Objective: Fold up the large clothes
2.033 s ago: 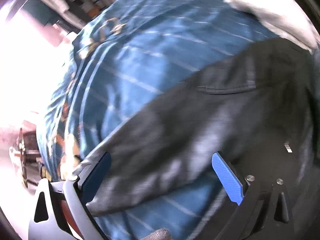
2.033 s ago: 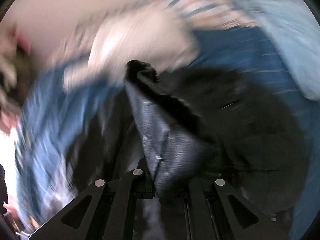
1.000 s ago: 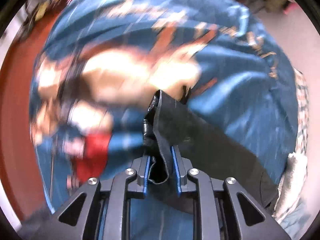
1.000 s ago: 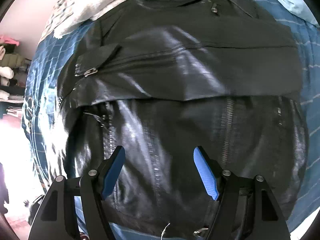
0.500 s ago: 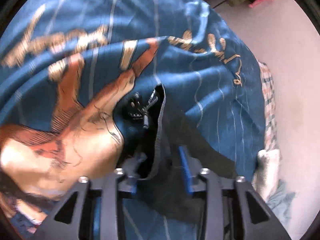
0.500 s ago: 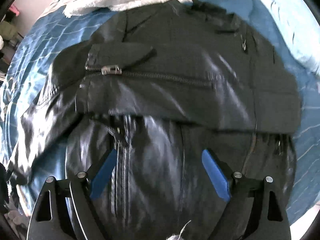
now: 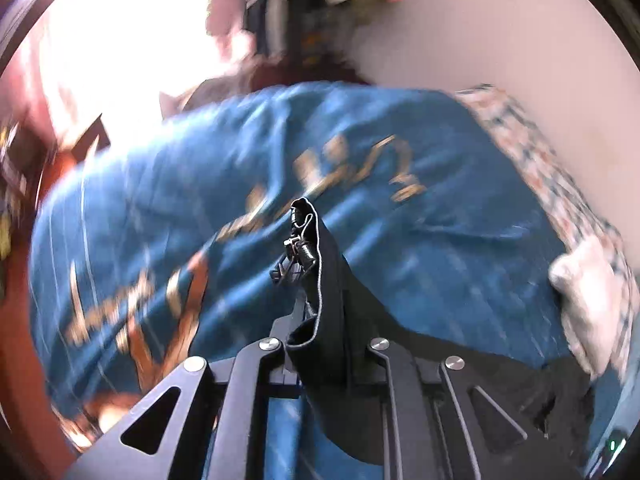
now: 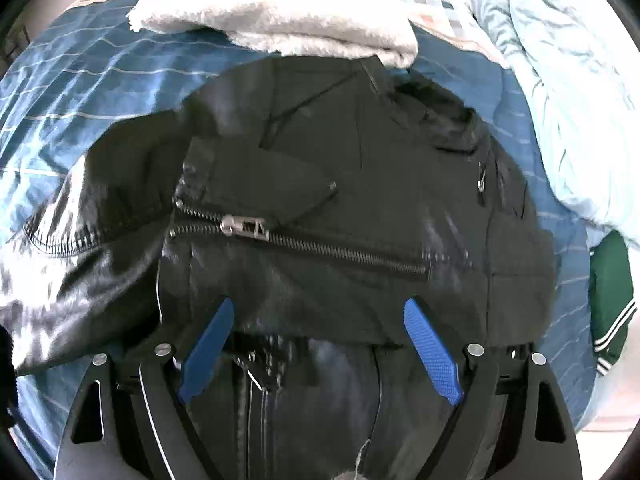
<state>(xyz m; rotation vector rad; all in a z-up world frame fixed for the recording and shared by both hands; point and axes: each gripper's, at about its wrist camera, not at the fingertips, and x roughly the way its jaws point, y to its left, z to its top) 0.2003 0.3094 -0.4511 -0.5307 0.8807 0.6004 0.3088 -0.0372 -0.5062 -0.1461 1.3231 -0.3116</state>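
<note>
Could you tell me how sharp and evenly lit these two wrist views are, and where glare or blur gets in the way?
Left wrist view: the patterned blue bedspread is motion-smeared, the upper-left window area blown out; the black jacket edge in the left gripper stays sharp. Right wrist view: mostly sharp; sheen on the black leather jacket, the fluffy white blanket nearly overexposed, fisheye bending at the edges.

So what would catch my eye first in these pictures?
The shiny black jacket, spread across the blue bedspread, its silver zip running across the middle. The right gripper hangs open over it, blue pads apart. The left gripper pinches a jacket edge, lifted over the bedspread.
</note>
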